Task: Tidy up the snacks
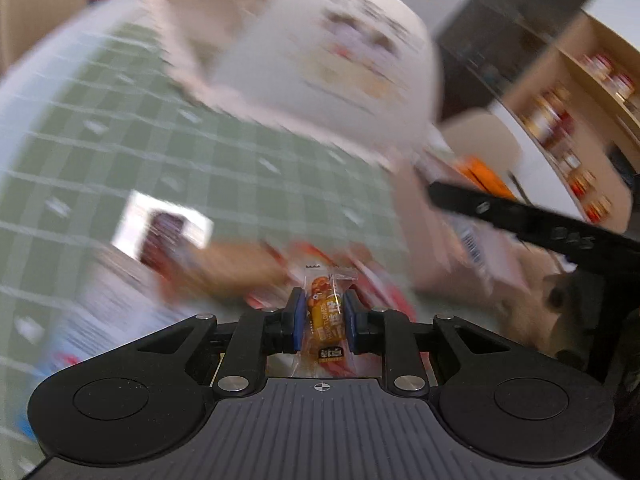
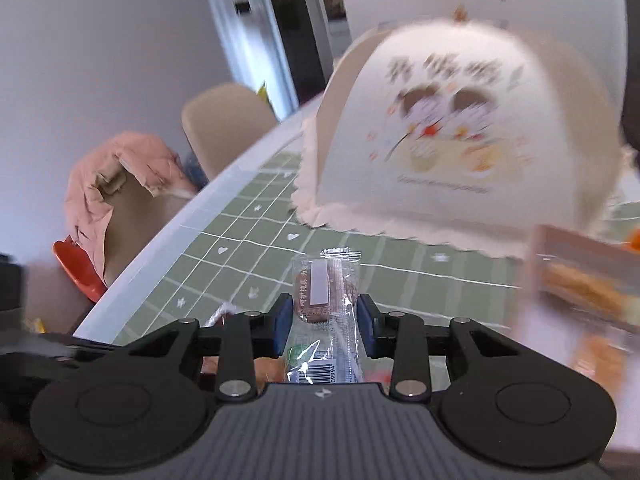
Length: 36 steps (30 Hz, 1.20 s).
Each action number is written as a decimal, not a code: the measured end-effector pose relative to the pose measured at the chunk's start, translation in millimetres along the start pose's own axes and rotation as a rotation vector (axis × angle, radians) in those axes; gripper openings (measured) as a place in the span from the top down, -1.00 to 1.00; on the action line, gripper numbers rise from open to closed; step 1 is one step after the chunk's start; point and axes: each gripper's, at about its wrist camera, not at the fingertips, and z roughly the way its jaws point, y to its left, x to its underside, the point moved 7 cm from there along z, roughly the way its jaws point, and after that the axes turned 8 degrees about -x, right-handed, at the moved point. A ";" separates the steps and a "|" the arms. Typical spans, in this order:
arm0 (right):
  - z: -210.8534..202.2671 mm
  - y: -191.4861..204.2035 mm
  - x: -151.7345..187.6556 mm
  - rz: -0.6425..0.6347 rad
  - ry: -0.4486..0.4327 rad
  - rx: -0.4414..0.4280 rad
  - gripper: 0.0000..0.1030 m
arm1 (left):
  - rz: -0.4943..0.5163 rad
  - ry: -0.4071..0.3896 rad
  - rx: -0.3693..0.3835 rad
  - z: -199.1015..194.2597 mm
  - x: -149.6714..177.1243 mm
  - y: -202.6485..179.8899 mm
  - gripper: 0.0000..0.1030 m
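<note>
Right wrist view: the biggest thing ahead of the right gripper (image 2: pixel 322 322) is a cream paper basket (image 2: pixel 460 140) with a scalloped rim, standing up and to the right of the fingers on the green checked tablecloth (image 2: pixel 224 248); it carries a cartoon mouse pair and large characters too smeared to read; I judge it the place the snacks are meant to go, since both hands point toward it with a packet each. Far right of the gripper a clear tray of golden biscuits (image 2: pixel 588 284) blurs past; far left, a chair draped in pink cloth (image 2: pixel 120 184). Clenched between the blue pads sits a clear-wrapped brown sweet (image 2: pixel 322 296), gripped across its middle so the crimped end stands forward; a barcode and a white label strip show, the brown lettering not legible.

Left wrist view: the same basket (image 1: pixel 320 48) looms above and ahead of the left gripper (image 1: pixel 323 316), beyond a blurred heap of packets (image 1: pixel 160 240) just in front; the fingers are closed on an orange snack sachet (image 1: pixel 324 312), held upright by its waist; pale lettering runs along it, unreadable here.
</note>
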 end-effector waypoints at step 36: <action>-17.9 -53.5 28.0 0.080 -0.045 0.114 -0.37 | -0.208 -0.142 -0.317 -38.8 16.6 85.5 0.44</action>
